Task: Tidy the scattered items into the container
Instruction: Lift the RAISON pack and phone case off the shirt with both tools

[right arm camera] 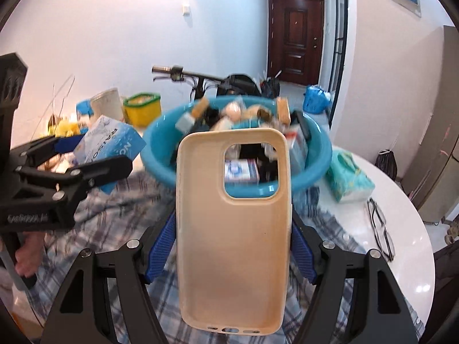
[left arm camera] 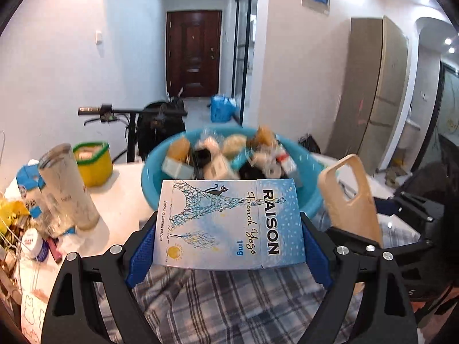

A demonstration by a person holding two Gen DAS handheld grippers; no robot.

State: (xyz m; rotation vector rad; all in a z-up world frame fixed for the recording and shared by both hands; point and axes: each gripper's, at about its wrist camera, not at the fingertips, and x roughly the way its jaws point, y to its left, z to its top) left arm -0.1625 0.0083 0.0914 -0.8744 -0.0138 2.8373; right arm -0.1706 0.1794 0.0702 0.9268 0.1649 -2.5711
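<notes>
Left gripper point(left arm camera: 229, 223) grips cigarette box point(left arm camera: 226, 223); right gripper point(right arm camera: 233, 229) phone case point(right arm camera: 232, 246) (basin point(right arm camera: 318, 154) full).

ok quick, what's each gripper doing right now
left gripper: shut on the blue cigarette box
right gripper: shut on the beige phone case

On a table point(right arm camera: 407, 258) partly covered by a cloth point(left arm camera: 229, 301), a basin point(right arm camera: 318, 154) heaped with small items stood behind two raised grippers. The left gripper point(left arm camera: 229, 223) clamped a cigarette box point(left arm camera: 229, 223); to its right, the right gripper point(right arm camera: 233, 229) clamped a phone case point(right arm camera: 232, 243). A tissue pack point(right arm camera: 348, 177) lay right of the basin, spectacles point(right arm camera: 381, 229) before it. A lidded tub point(left arm camera: 91, 163) and a tumbler point(left arm camera: 68, 186) stood left of the basin, a bicycle point(left arm camera: 132, 113) behind.
</notes>
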